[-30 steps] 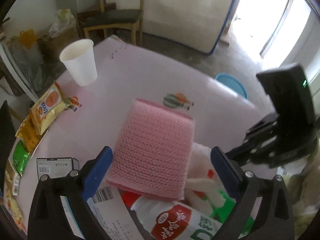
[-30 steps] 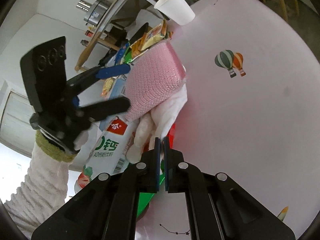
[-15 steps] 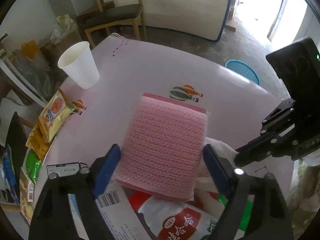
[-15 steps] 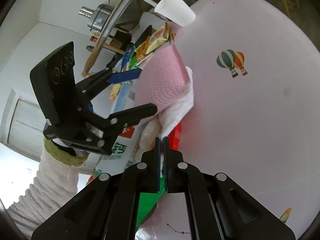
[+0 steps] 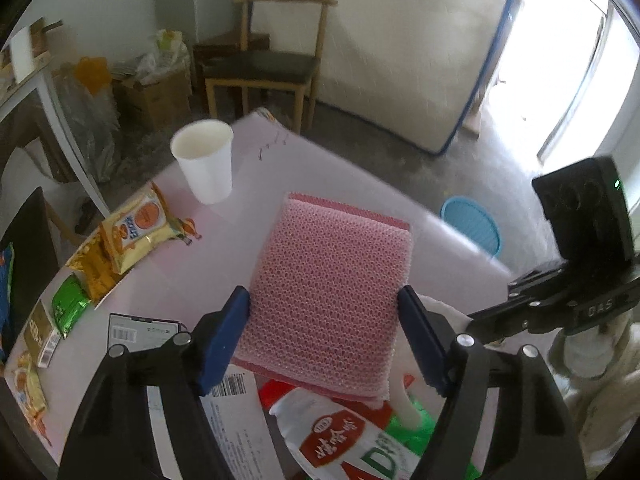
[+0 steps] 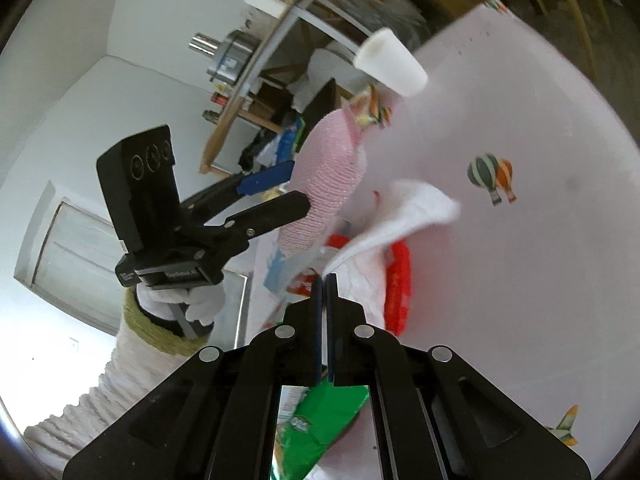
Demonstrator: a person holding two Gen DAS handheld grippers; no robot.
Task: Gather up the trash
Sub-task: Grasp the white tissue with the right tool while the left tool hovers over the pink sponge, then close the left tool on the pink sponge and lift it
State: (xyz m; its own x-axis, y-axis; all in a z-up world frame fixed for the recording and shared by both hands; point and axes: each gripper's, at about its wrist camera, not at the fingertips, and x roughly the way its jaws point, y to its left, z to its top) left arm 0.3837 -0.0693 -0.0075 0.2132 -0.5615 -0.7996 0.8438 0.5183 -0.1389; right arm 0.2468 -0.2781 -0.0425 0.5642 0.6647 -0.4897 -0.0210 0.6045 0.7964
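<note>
My left gripper (image 5: 324,336) is shut on a pink sponge (image 5: 332,292) and holds it above the pink table; the same sponge (image 6: 328,184) and gripper (image 6: 288,196) show in the right wrist view. My right gripper (image 6: 325,280) is shut on the edge of a white tissue (image 6: 400,216), lifted over a pile of wrappers: a red wrapper (image 6: 400,280), a green packet (image 6: 320,420) and a white milk pouch (image 5: 352,436). A white paper cup (image 5: 206,164) stands upright at the table's far left.
Snack packets (image 5: 132,232) and a small box (image 5: 136,328) lie along the table's left edge (image 5: 60,276). A wooden chair (image 5: 272,60) stands behind the table. A blue basket (image 5: 472,228) sits on the floor at right. A shelf (image 6: 280,40) with clutter is at left.
The left gripper closed on the pink sponge and lifted it off the pile. The right gripper, shut on the tissue, rose and pulled it up.
</note>
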